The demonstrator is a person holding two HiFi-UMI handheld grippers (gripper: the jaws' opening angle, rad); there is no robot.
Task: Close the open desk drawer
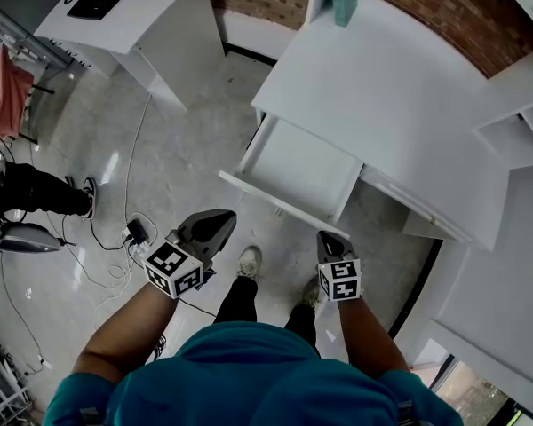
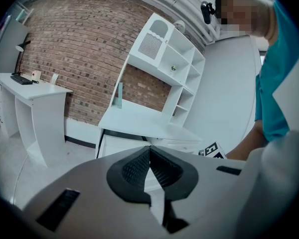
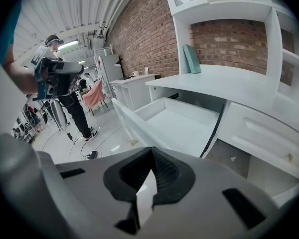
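Approach: drawer (image 1: 304, 169) wide open, untouched. Left gripper (image 1: 220, 218) & right gripper (image 1: 330, 239) both pinched closed, empty, near its front. Next prob. push front straight in.

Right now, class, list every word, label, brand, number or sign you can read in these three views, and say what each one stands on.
No words, brands or numbers can be read in any view.
Cube on the left gripper: square black-and-white markers only, no letters.
Cube on the right gripper: the same, patterns only.
Teal book on the desk: no print can be made out.
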